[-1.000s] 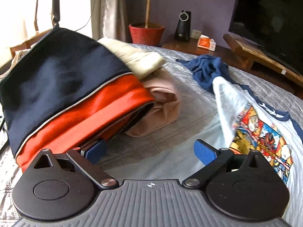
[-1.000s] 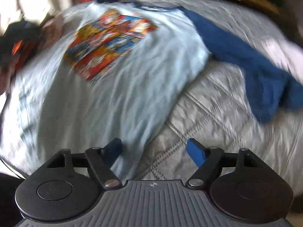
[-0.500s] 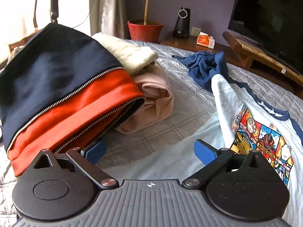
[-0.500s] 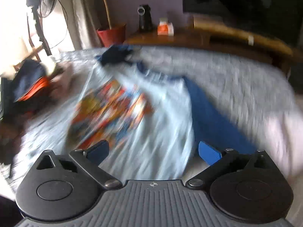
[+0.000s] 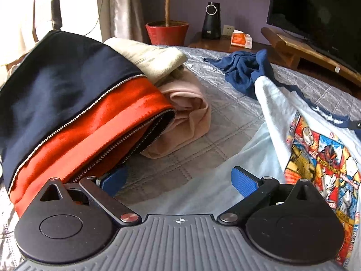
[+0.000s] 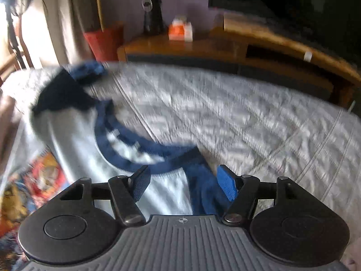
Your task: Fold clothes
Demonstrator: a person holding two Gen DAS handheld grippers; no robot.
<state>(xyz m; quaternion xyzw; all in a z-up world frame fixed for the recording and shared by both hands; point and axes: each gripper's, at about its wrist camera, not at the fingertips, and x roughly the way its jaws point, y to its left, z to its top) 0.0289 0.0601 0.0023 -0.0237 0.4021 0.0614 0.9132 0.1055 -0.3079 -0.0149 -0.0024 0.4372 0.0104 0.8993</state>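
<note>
Left wrist view: the left gripper point(image 5: 178, 178) is hanging over the bed point(image 5: 225, 117) with its jaws standing wide and nothing between them. The shirt point(image 5: 282, 117), pale with a comic print and navy sleeves, is lying spread on the bed to the right of the gripper; its pale lower edge is running under the right jaw. One navy sleeve point(image 5: 239, 72) is lying bunched beyond the shirt, toward the far side of the bed. A navy and orange zipped bag point(image 5: 74, 113) is sitting left of the shirt, with folded cream and pink clothes point(image 5: 187, 113) stacked against its far side.

Right wrist view: the picture is blurring with motion. The right gripper point(image 6: 182, 183) is sitting over the shirt's right shoulder, just below the collar point(image 6: 140, 149). Its jaws are closing at a middling width, with the seam between pale body and navy sleeve lying between them; the pads are not pressing on the cloth.

Handling judgement: the shirt is looking light, soft and limp, so it is likely to sag and drag wherever it is not supported. The shoulder seam beside the collar is offering the firmest hold; a matching hold on the other shoulder or the hem would keep the fold square. A pinch taking only the top layer risks slipping.
</note>
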